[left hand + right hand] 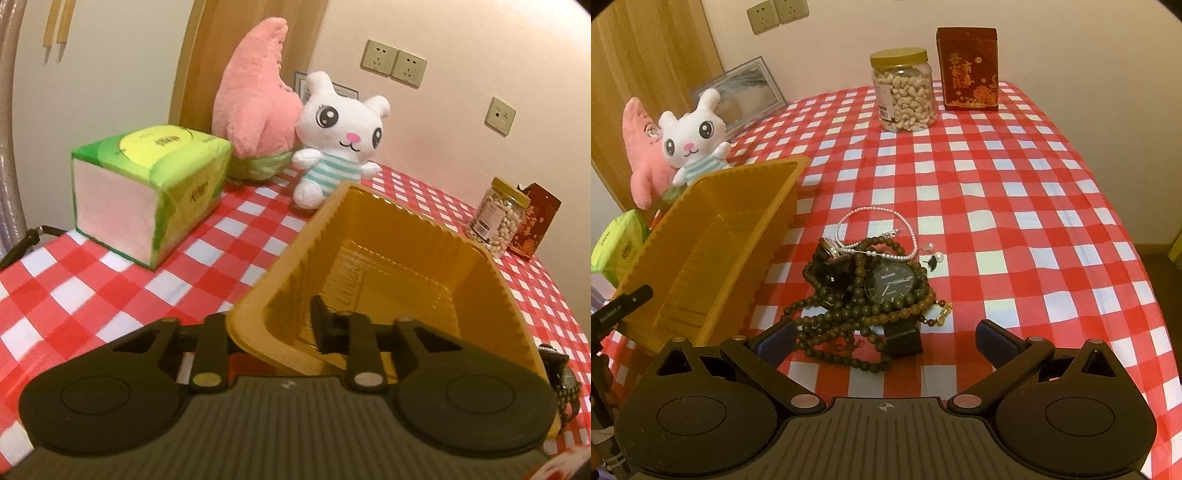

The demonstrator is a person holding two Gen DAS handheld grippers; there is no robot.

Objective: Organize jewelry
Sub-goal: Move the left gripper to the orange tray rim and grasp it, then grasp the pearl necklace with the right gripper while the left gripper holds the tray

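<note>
One tangled heap of jewelry [866, 291] lies mid-frame on the worktop [1015, 206]. The right hand-held gripper [884, 341] gapes open before it. The left hand-held gripper [275, 325] pinches the tilted yellow tray's [369, 236] wall; interlocked beads could drag the watch [891, 284] along, or the tray could slip.

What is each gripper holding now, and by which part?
The left gripper clamps the yellow tray by its near wall, tilting it. The right gripper is open, holding nothing.
</note>
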